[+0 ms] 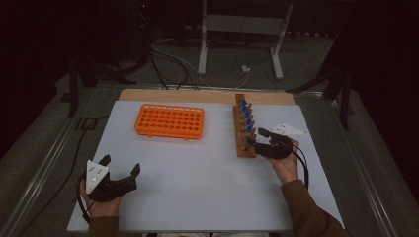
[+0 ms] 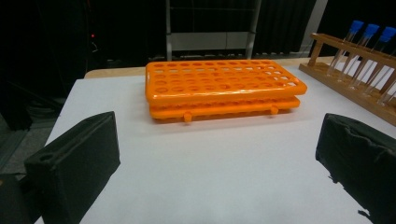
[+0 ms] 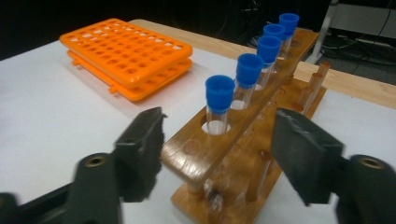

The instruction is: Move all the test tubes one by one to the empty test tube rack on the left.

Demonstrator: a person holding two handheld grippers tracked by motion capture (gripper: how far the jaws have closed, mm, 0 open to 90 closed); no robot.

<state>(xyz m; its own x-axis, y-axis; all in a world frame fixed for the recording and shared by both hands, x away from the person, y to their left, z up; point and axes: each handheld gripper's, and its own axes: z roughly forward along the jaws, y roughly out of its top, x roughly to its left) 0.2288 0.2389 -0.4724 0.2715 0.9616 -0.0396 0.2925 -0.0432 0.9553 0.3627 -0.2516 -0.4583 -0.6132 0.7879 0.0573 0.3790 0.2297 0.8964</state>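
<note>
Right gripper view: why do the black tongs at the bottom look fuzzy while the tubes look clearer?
In the right gripper view the right tongs sit very near the lens and blur, while the blue-capped tubes in the wooden rack stay fairly sharp. The left gripper view shows the orange rack brightly lit. The high view is dim, with a dark room beyond the table.

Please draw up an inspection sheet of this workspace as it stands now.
Surface: white tabletop with a wooden strip at the far edge.
Job's things: wooden test-tube rack holding five blue-capped tubes; empty orange tube rack apart, to its left.
Clutter: nothing seen.
Grippers: right gripper open, straddling the wooden rack's near end, left pad about touching it; left gripper open, nothing between the jaws.
Cables: black cable trailing from the right gripper; loose cables on the floor.
Surroundings: dark room, white metal stand beyond the table.
</note>
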